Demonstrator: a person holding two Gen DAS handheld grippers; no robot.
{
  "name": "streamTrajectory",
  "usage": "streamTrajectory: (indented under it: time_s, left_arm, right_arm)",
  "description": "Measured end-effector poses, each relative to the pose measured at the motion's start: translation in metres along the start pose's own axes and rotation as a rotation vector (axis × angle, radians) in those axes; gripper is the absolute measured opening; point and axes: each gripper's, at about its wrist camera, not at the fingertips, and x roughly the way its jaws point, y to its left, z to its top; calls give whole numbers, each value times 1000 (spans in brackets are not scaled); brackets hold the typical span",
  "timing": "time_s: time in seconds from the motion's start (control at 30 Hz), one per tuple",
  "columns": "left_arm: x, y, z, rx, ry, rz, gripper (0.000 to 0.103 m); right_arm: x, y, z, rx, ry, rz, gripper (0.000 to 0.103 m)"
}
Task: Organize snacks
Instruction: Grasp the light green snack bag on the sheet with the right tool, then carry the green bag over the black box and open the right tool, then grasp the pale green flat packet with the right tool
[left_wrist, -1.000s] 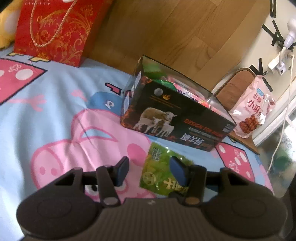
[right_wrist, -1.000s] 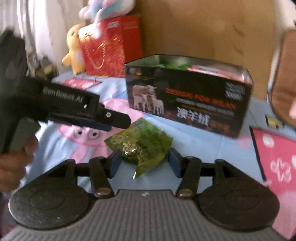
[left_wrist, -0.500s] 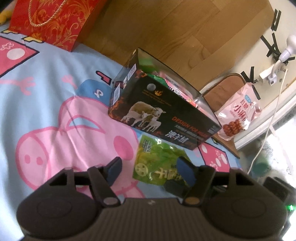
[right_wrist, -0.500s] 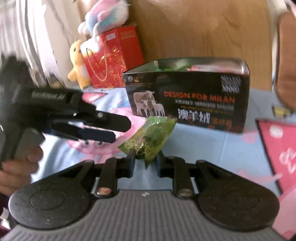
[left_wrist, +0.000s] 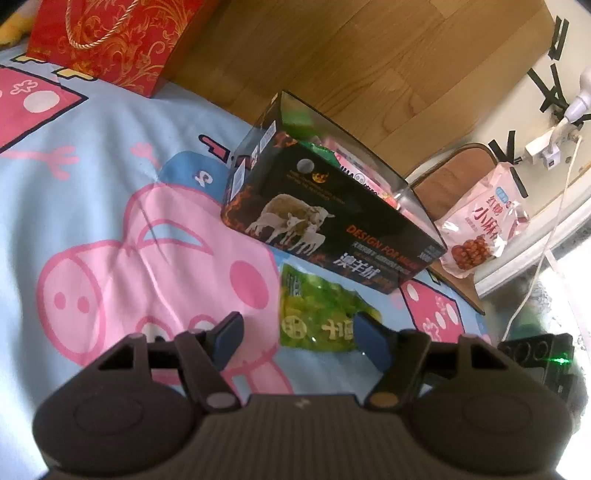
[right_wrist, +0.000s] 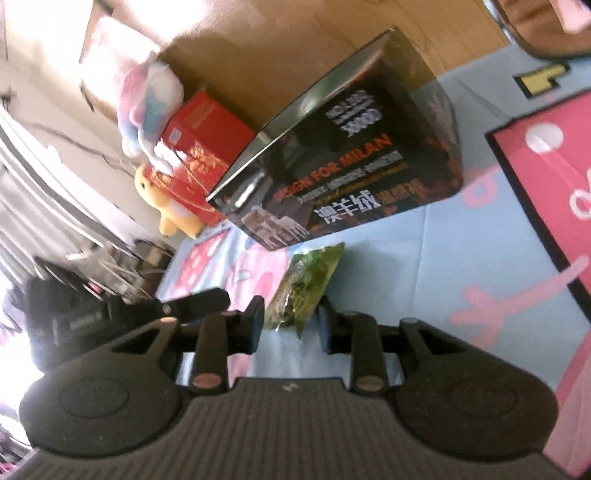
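A green snack packet (left_wrist: 317, 314) lies on the cartoon bedsheet just in front of a black open-topped box (left_wrist: 332, 225) that holds several snack packs. My right gripper (right_wrist: 291, 325) is shut on the near end of the green packet (right_wrist: 306, 288), rolled to one side, with the box (right_wrist: 351, 173) beyond it. My left gripper (left_wrist: 299, 339) is open and empty, just in front of the packet, its right finger close over the packet's edge.
A red gift bag (left_wrist: 107, 37) stands at the back left by the wooden headboard (left_wrist: 369, 66). A pink snack bag (left_wrist: 480, 225) leans on a chair at the right. Plush toys (right_wrist: 147, 103) sit beside the red bag. Cables hang at the far right.
My right gripper closed on the green packet and has now rolled sideways with it. My left gripper stayed open and shifted only slightly.
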Motion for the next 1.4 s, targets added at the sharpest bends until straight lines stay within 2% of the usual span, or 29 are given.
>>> streamTrajectory:
  time_s: [0.1, 0.13, 0.2, 0.27, 0.33, 0.4, 0.47, 0.5, 0.57, 0.63, 0.67, 0.7, 0.8, 0.9, 0.97, 1.0, 1.03, 1.07, 1.1, 1.17, 1.27, 1.33, 1.4]
  left_arm:
    - [2, -3, 0, -1, -1, 10, 67]
    - [2, -4, 0, -3, -4, 14, 67]
    - [2, -3, 0, -10, -6, 16, 67]
    - [-1, -2, -1, -29, 0, 0, 67]
    - [-7, -1, -3, -45, 6, -35, 67]
    - [-15, -3, -4, -56, -1, -65, 74]
    - [-23, -6, -3, -67, -12, -105, 74]
    - [-27, -9, -1, -66, -19, -127, 71]
    - [-31, -18, 4, -45, -29, -158, 52]
    - [-31, -31, 12, -6, -32, -180, 41]
    - [-31, -37, 16, 16, -40, -185, 34]
    - [-30, -44, 22, 43, -46, -187, 32]
    - [-22, -67, 44, 125, -79, -159, 32]
    - [-5, -83, 65, 208, -126, -93, 32]
    - [10, -87, 76, 236, -147, -13, 32]
    - [15, -87, 78, 241, -163, 37, 32]
    - [16, -85, 77, 239, -177, 61, 32]
    - [12, -81, 74, 236, -189, 50, 32]
    - [7, -76, 69, 235, -196, 35, 33]
    - [-7, -68, 54, 247, -219, 26, 34]
    - [-19, -57, 30, 288, -188, 17, 34]
    - [-19, -50, 14, 301, -116, -22, 34]
    - [-16, -47, 0, 314, -43, -60, 35]
  right_arm:
    - [0, -3, 5, 28, -20, -16, 28]
    - [0, -4, 5, 40, -29, -49, 15]
    - [-3, -7, 6, 63, -32, -33, 14]
    - [-9, -14, 5, 114, -40, 21, 14]
    - [-13, -32, 2, 236, -25, 115, 14]
    - [-14, -41, -2, 334, -18, 226, 14]
    - [-19, -38, -2, 341, -33, 292, 14]
    - [-22, -32, -2, 319, -42, 306, 14]
    - [-27, -22, 0, 282, -48, 322, 14]
    - [-34, -9, 3, 235, -64, 320, 14]
    - [-38, -3, 7, 209, -76, 314, 14]
    - [-43, 4, 10, 175, -99, 290, 14]
    - [-52, 24, 28, 68, -170, 212, 14]
    - [-49, 44, 48, -41, -234, 99, 14]
    - [-39, 52, 60, -133, -266, -10, 21]
    - [-29, 57, 64, -201, -274, -95, 26]
    - [-22, 60, 65, -257, -279, -200, 43]
    - [-18, 64, 62, -308, -303, -305, 47]
    - [-19, 67, 57, -351, -327, -347, 47]
    - [-34, 63, 42, -375, -368, -350, 47]
    - [-65, 54, 13, -323, -396, -273, 46]
    - [-82, 43, -7, -281, -341, -206, 47]
    - [-93, 31, -24, -235, -240, -135, 52]
